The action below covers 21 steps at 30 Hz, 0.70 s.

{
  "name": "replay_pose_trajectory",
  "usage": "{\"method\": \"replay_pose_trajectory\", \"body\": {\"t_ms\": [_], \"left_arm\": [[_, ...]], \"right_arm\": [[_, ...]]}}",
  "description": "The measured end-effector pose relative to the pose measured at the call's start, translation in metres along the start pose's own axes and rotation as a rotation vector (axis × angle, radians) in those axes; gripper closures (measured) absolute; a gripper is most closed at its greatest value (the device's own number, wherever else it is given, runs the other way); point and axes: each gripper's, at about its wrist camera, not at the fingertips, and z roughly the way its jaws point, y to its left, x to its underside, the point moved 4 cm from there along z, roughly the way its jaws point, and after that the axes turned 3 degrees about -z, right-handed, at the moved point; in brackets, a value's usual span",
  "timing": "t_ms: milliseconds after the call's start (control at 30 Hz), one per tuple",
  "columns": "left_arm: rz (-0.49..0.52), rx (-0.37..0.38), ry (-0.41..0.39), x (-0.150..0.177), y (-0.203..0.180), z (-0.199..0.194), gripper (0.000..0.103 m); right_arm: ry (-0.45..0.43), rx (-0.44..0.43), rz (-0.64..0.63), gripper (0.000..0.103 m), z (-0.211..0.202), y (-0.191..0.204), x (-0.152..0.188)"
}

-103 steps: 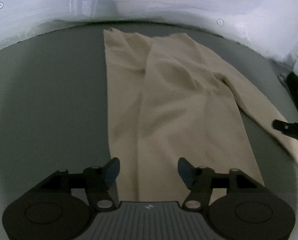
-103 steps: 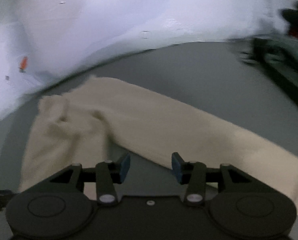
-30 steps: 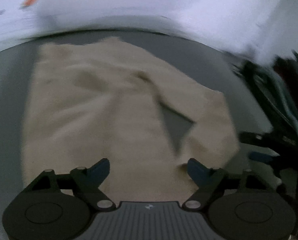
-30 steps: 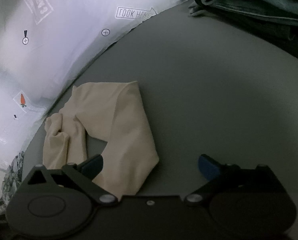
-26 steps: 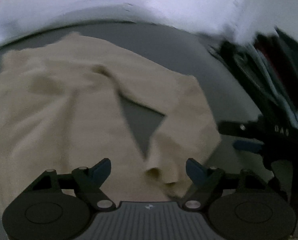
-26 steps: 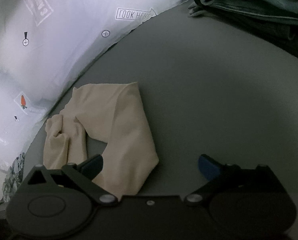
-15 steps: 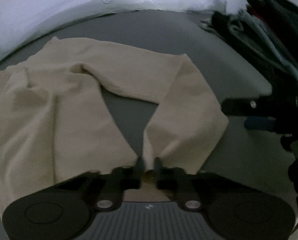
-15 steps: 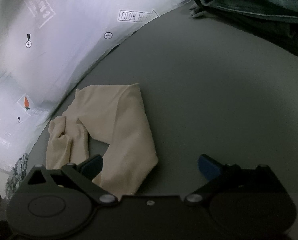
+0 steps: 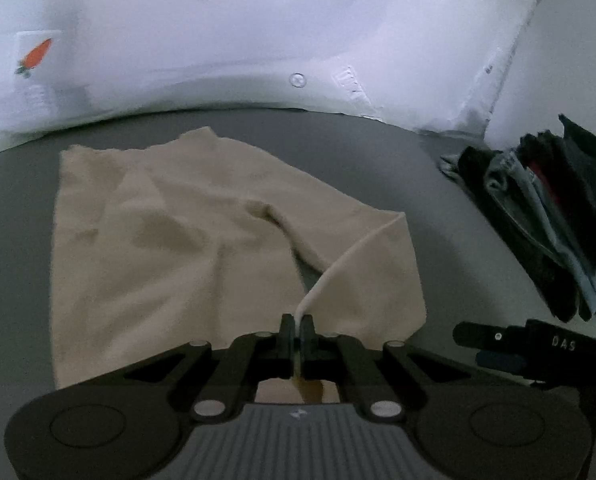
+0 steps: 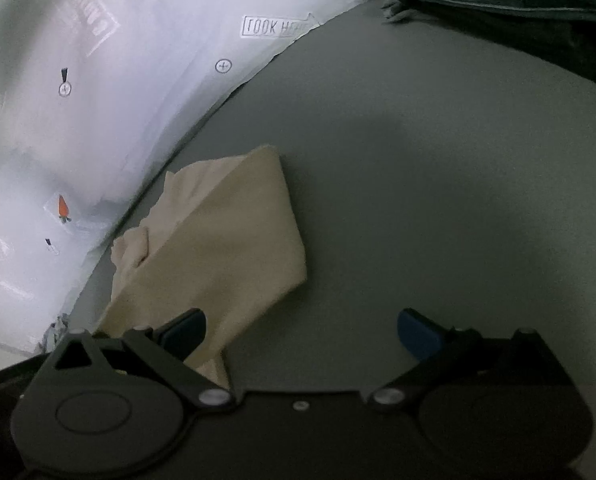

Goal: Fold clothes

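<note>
Two grippers work one pair of beige knit leggings [image 9: 170,240] spread on the grey worktop [image 10: 418,200]. At left, the left gripper [image 9: 297,326] is pinched shut on the folded leg's thin edge, lifted taut. At right, the right gripper [image 10: 300,326] hovers with jaws spread wide, holding nothing. A slim bite risks slipping, dropping the fold askew; dark folded clothes [image 9: 546,208] lie well apart.

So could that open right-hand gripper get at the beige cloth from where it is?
Probably yes: the right gripper is open, the beige cloth lies just ahead beside its left finger, and nothing stands between them on the grey table.
</note>
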Motion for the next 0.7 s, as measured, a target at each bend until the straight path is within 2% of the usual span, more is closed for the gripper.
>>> {"method": "replay_pose_trajectory", "body": {"t_ms": [100,233,433,533,700], "left_arm": [[-0.004,-0.012,-0.014,0.003,0.021,-0.014,0.101],[-0.062,-0.015,-0.032,0.003,0.057,-0.029,0.101],[-0.109,-0.020,-0.097,-0.009,0.114,-0.053,0.101],[-0.137,-0.006,-0.136,-0.028,0.138,-0.062,0.101],[-0.165,0.035,-0.291,-0.081,0.168,-0.098,0.101]], "right_arm": [[-0.003,-0.004,0.007,0.000,0.000,0.019,0.014],[-0.006,-0.001,0.001,0.000,0.003,0.045,0.032],[-0.013,0.013,0.002,0.000,0.010,0.078,0.053],[-0.033,0.022,-0.023,0.000,0.014,0.098,0.061],[-0.071,0.047,-0.045,0.000,0.019,0.127,0.070]]}}
